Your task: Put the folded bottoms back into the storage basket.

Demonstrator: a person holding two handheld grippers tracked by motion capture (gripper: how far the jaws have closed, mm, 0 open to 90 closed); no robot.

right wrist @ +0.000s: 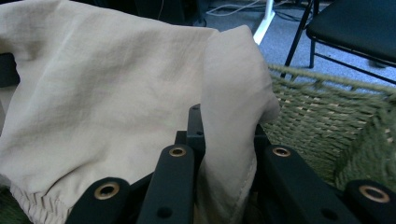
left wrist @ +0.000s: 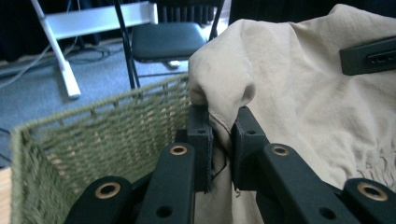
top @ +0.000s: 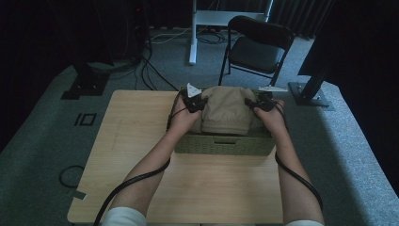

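Note:
A beige cloth garment (top: 227,113) hangs bunched over a green woven basket (top: 225,144) on the wooden table. My left gripper (top: 195,103) is shut on the garment's left edge; in the left gripper view a fold of the beige cloth (left wrist: 224,84) is pinched between the black jaws of that gripper (left wrist: 222,140), just inside the basket wall (left wrist: 93,135). My right gripper (top: 260,103) is shut on the right edge, where the cloth (right wrist: 233,107) passes between the jaws of the right gripper (right wrist: 229,140) beside the basket's wall (right wrist: 317,116).
The wooden table (top: 141,132) has bare surface left of the basket and in front of it. A black folding chair (top: 256,47) and a white stand (top: 193,33) are behind the table. Cables (top: 150,70) lie on the grey carpet.

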